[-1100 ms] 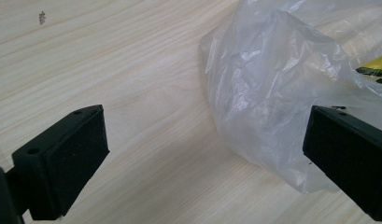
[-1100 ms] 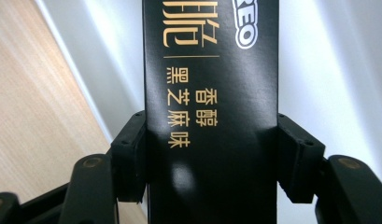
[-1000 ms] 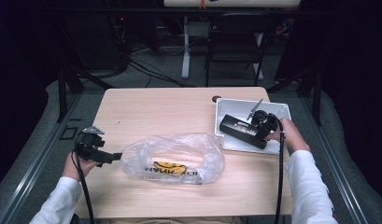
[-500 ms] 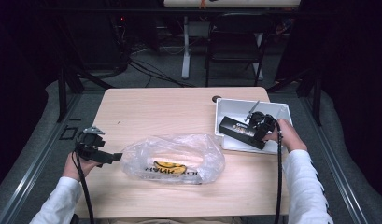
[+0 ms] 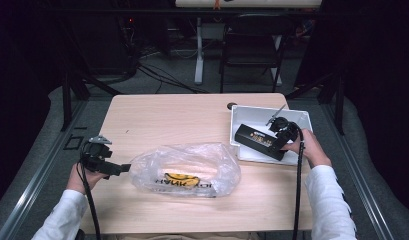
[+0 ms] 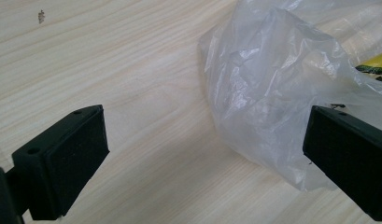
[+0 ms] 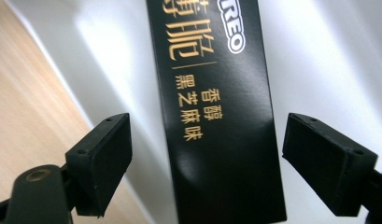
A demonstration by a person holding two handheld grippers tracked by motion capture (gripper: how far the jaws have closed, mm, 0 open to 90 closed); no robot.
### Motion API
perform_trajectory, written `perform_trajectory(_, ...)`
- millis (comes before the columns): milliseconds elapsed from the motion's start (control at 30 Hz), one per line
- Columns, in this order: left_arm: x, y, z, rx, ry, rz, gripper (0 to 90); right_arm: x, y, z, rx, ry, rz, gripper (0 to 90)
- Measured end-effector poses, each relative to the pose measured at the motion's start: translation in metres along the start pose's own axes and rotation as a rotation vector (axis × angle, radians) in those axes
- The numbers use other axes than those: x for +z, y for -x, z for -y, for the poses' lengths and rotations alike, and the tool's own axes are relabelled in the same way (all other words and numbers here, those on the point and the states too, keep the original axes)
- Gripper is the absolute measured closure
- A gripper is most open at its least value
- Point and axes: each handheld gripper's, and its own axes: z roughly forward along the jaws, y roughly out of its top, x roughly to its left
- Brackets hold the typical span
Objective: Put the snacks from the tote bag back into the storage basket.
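Straddling the black box point(image 7: 216, 112), the right gripper point(image 7: 216, 163) has its fingers spread, untouching; the box lies in the white tray point(image 5: 242, 116). Left gripper point(image 6: 202, 158) fingers are spread beside the plastic bag point(image 5: 184, 169) on the table point(image 5: 167, 112).

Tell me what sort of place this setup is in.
Probably a lab or recording workspace, not a home: a bare wooden table stands amid dark surroundings, with loose cables on the floor behind it, a folding chair, and metal rails alongside.
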Motion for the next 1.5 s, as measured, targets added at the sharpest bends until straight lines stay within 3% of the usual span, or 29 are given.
perform_trajectory(167, 0.0, 0.001, 0.0, 0.001, 0.002, -0.006, 0.0, -0.012, -0.005, -0.001, 0.031, 0.022, -0.004, 10.2)
perform_trajectory(200, 0.0, 0.0, 0.0, 0.001, -0.001, -0.002, 0.0, -0.013, -0.007, 0.0, 0.052, 0.057, -0.017, 8.9)
perform_trajectory(300, 0.0, 0.0, 0.0, 0.0, 0.002, -0.005, 0.0, -0.017, -0.01, -0.003, 0.093, 0.086, -0.033, 7.1)
perform_trajectory(467, 0.0, 0.0, 0.001, 0.0, 0.002, -0.01, 0.0, -0.019, -0.015, -0.009, 0.135, 0.092, -0.044, 6.4)
perform_trajectory(600, 0.0, 0.0, 0.001, -0.001, 0.002, -0.012, 0.0, -0.021, -0.018, -0.012, 0.164, 0.126, -0.056, 7.8)
perform_trajectory(633, 0.0, 0.0, 0.001, 0.0, 0.001, -0.012, 0.0, -0.02, -0.02, -0.012, 0.202, 0.146, -0.058, 7.5)
perform_trajectory(667, 0.0, 0.0, 0.001, 0.001, 0.0, -0.011, 0.0, -0.022, -0.019, -0.014, 0.181, 0.123, -0.058, 7.9)
perform_trajectory(700, 0.0, 0.0, 0.001, 0.0, -0.001, -0.009, 0.0, -0.022, -0.02, -0.014, 0.192, 0.14, -0.071, 10.2)
perform_trajectory(867, 0.001, 0.0, 0.001, 0.004, -0.004, -0.006, 0.0, -0.02, -0.023, -0.019, 0.239, 0.18, -0.044, 16.6)
perform_trajectory(900, 0.001, 0.0, 0.001, 0.004, -0.004, -0.006, 0.0, -0.02, -0.023, -0.019, 0.23, 0.167, -0.038, 18.0)
perform_trajectory(933, 0.001, 0.0, 0.001, 0.004, -0.004, -0.007, 0.0, -0.02, -0.022, -0.02, 0.228, 0.156, -0.024, 20.8)
perform_trajectory(1067, 0.002, 0.0, 0.001, 0.004, -0.011, -0.004, 0.0, -0.021, -0.023, -0.023, 0.265, 0.214, -0.001, 29.1)
perform_trajectory(1100, 0.002, 0.0, 0.001, 0.005, -0.013, -0.003, 0.0, -0.022, -0.023, -0.025, 0.271, 0.207, 0.014, 32.0)
perform_trajectory(1233, 0.003, 0.001, 0.0, 0.008, -0.014, 0.002, 0.0, -0.018, -0.023, -0.033, 0.293, 0.225, 0.068, 51.2)
perform_trajectory(1300, 0.003, 0.001, 0.001, 0.007, -0.015, 0.001, 0.0, -0.016, -0.022, -0.037, 0.295, 0.235, 0.088, 66.4)
perform_trajectory(1500, 0.003, -0.001, 0.001, 0.007, -0.016, 0.0, 0.0, -0.006, -0.015, -0.048, 0.336, 0.268, 0.116, 87.4)
